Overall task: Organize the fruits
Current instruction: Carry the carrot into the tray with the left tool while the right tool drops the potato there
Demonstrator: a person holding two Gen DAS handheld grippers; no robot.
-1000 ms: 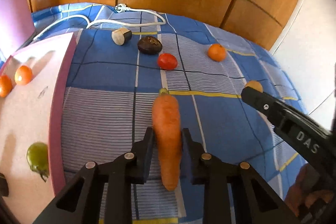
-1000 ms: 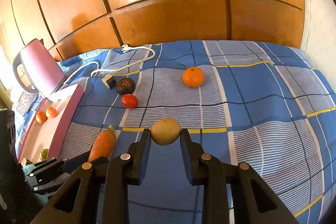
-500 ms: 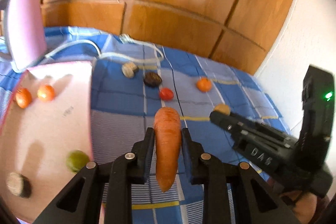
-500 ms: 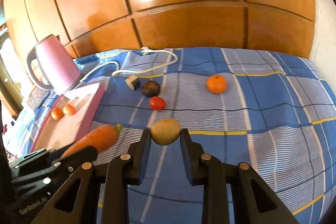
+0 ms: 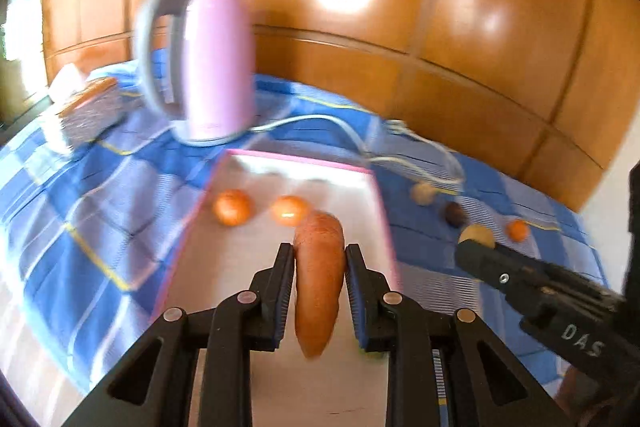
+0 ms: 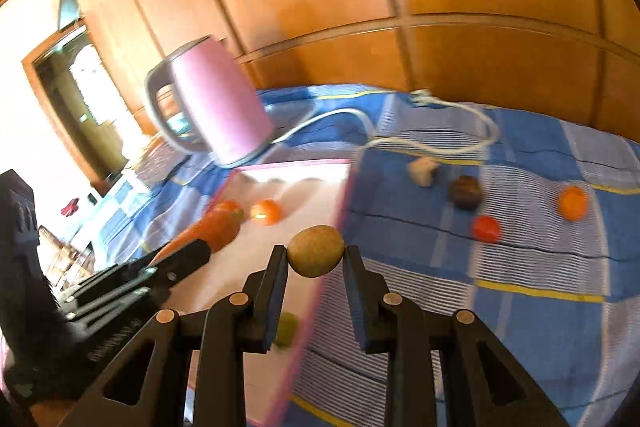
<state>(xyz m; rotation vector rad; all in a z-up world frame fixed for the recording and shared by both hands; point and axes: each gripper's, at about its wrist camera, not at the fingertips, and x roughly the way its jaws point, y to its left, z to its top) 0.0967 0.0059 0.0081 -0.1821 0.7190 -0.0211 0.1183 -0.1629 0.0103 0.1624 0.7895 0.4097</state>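
My left gripper [image 5: 319,291] is shut on an orange carrot [image 5: 319,279] and hangs over the pink-rimmed white tray [image 5: 224,267]. Two small orange fruits [image 5: 233,207] [image 5: 289,210] lie on the tray ahead of the carrot. My right gripper [image 6: 316,259] is shut on a yellow-brown round fruit [image 6: 316,250] above the tray's right rim [image 6: 320,291]. A green fruit [image 6: 287,327] lies on the tray below it. On the blue checked cloth stay a red tomato [image 6: 485,229], an orange [image 6: 573,202], a dark brown fruit [image 6: 465,191] and a pale mushroom-like piece [image 6: 422,171].
A pink electric kettle [image 5: 200,67] stands behind the tray, its white cable [image 6: 440,143] looping over the cloth. A wooden panelled wall [image 5: 400,27] closes the back. A flat stack of things [image 5: 90,107] lies left of the kettle. The other gripper [image 5: 532,287] shows at the right.
Both grippers swung left and rose with their loads, from over the blue cloth to over the tray. The kettle has come into the middle of both views.
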